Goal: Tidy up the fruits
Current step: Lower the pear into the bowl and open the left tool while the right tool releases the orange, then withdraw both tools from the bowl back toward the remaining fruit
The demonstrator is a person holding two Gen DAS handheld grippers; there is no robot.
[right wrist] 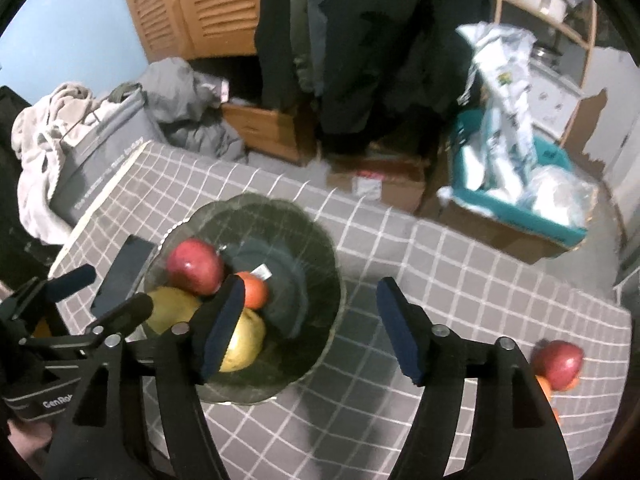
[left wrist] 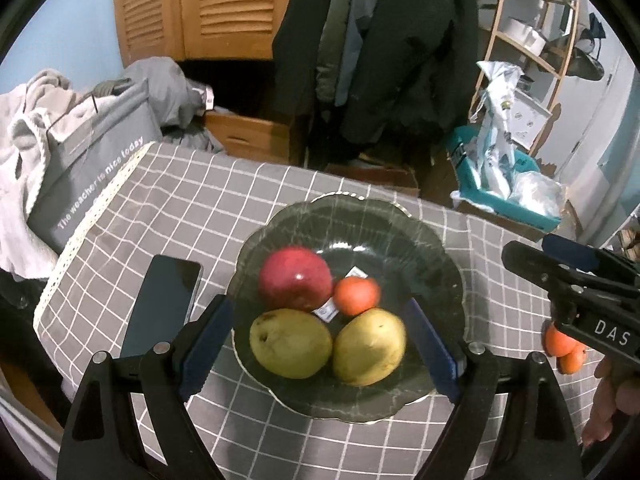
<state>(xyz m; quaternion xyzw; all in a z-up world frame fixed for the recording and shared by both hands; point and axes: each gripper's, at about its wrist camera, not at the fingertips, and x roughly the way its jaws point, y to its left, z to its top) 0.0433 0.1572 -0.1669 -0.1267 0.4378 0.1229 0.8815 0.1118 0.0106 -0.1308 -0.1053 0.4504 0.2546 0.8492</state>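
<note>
Both my left gripper (left wrist: 320, 344) and right gripper (right wrist: 316, 328) are wide apart and hold nothing above the glass bowl (left wrist: 448, 264), where two pears, an apple and an orange sit, while more fruit (right wrist: 558, 362) waits by the table's right edge.

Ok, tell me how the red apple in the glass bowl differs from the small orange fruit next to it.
The red apple is dark red; the small orange fruit is bright orange. The apple is clearly the larger of the two. The apple sits toward the bowl's left side, the orange fruit nearer its middle. Both are roundish, glossy, and rest in the glass bowl behind the two pears.
</note>
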